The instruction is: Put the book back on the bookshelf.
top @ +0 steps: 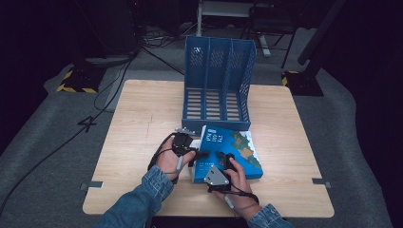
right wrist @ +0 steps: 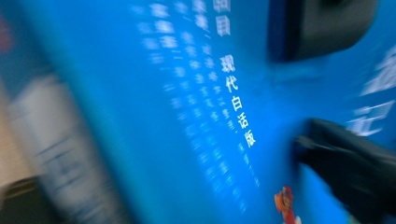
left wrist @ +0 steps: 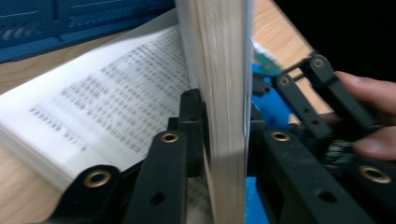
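— Where do we see the book [top: 231,153]?

— On the table [top: 142,118], near the middle, just in front of the blue file rack [top: 217,85].

— And our left gripper [left wrist: 224,140]?

— At the book's left edge, jaws closed onto a thick block of pages [left wrist: 226,93], open leaves spread to the left.

— The right gripper [top: 219,173]?

— Over the book's near cover. Its view is blurred blue; we cannot tell how its jaws stand.

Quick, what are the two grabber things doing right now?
Left gripper: jaws shut on a thick sheaf of pages of the blue-covered paperback book.
Right gripper: over the book's cover; open or shut cannot be told.
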{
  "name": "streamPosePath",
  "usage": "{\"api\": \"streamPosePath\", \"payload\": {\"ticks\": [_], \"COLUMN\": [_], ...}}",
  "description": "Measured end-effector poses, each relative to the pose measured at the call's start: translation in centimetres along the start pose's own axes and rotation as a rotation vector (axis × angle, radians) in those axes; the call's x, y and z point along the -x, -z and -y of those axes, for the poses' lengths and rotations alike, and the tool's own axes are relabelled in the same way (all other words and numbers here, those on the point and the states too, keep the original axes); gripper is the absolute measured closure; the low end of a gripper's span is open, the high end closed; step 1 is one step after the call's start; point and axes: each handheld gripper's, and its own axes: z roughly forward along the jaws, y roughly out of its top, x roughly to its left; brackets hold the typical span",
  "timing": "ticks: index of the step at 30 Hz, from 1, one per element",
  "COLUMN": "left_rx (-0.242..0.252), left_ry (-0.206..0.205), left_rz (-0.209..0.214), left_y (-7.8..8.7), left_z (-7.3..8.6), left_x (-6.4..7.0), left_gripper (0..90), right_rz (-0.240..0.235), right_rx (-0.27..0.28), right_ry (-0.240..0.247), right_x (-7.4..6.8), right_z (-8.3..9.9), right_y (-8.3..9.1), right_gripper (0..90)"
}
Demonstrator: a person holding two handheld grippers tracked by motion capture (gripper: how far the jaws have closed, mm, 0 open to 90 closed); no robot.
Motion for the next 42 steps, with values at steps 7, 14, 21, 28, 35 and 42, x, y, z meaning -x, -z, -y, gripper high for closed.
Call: {"api": "streamPosePath", "payload": {"ticks": [7, 14, 21, 28, 35, 42], "left_rx": [0.040, 0.091, 0.232, 0.244, 0.230, 0.186], "left_ry": [0.076, 0.130, 0.072, 0.018, -0.007, -0.015], "left_rz": [0.036, 0.090, 0.014, -0.101, -0.202, -0.273], "left_y": [0.4, 1.2, 4.9, 5.5, 5.4, 5.1], "left_z": [0.2, 0.4, 0.3, 1.0, 2.1, 3.3], "left_x": [-1.4, -1.7, -3.5, -4.9, -7.0, -9.2], "left_gripper": [61.3, 54.0, 52.5, 50.0, 49.4, 49.2], "right_rz": [0.023, -0.033, -0.078, -0.142, -0.203, -0.272], "right_rx": [-0.026, -0.034, -0.019, 0.000, 0.056, 0.154], "right_ry": [0.143, 0.117, 0.043, -0.026, -0.124, -0.220], "right_x": [0.8, 2.4, 4.4, 6.5, 8.8, 10.9], "right_z": [-1.7, -2.7, -2.8, -2.9, -2.6, -1.5], "right_y": [1.6, 2.4, 3.3, 4.2, 5.6, 7.3], "right_gripper": [55.7, 59.7, 60.9, 61.2, 61.4, 61.5]}}
